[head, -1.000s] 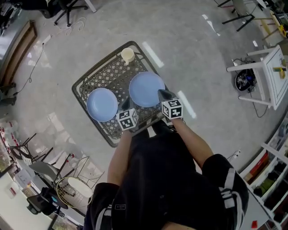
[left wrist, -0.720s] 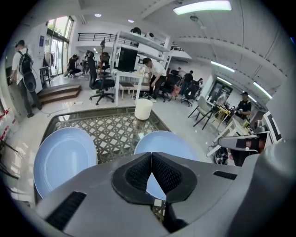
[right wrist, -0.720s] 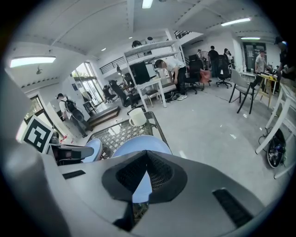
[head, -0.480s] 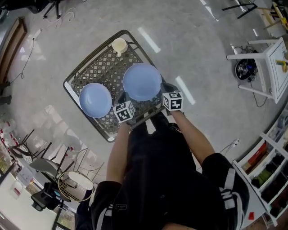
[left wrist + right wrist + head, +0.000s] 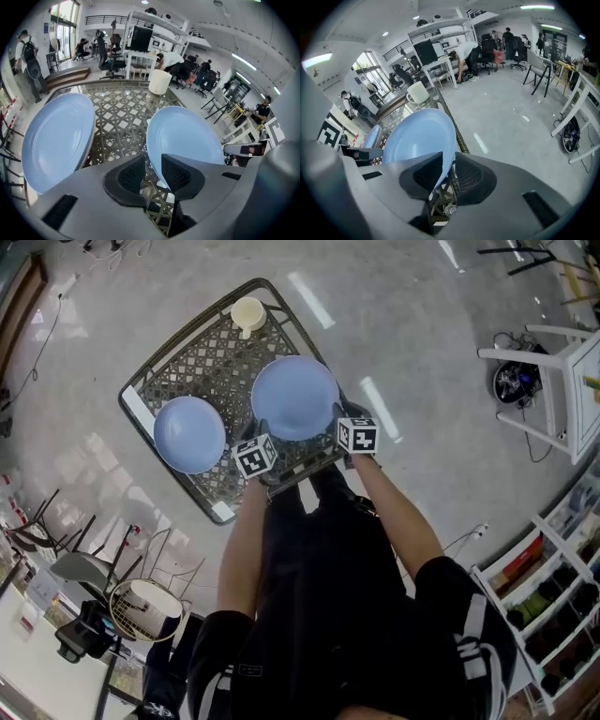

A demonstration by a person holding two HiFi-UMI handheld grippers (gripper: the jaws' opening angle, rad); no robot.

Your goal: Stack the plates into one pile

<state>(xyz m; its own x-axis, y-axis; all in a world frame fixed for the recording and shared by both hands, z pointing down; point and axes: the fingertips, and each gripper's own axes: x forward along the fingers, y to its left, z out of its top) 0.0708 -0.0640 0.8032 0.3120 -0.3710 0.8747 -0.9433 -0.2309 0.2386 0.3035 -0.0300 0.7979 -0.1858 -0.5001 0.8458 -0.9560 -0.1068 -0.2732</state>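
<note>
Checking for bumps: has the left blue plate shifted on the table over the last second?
No. The left plate keeps its spot relative to the cup and the left corner of the table; only the camera shifted.

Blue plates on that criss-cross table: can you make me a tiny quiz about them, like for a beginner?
1. How many blue plates are there? A one, B two, C three.
2. True or false: the cream mug stands on a plate.
3. Fill in: the right plate's rim is pinched by the ___ gripper.
Key: 1 B; 2 false; 3 right gripper.
</note>
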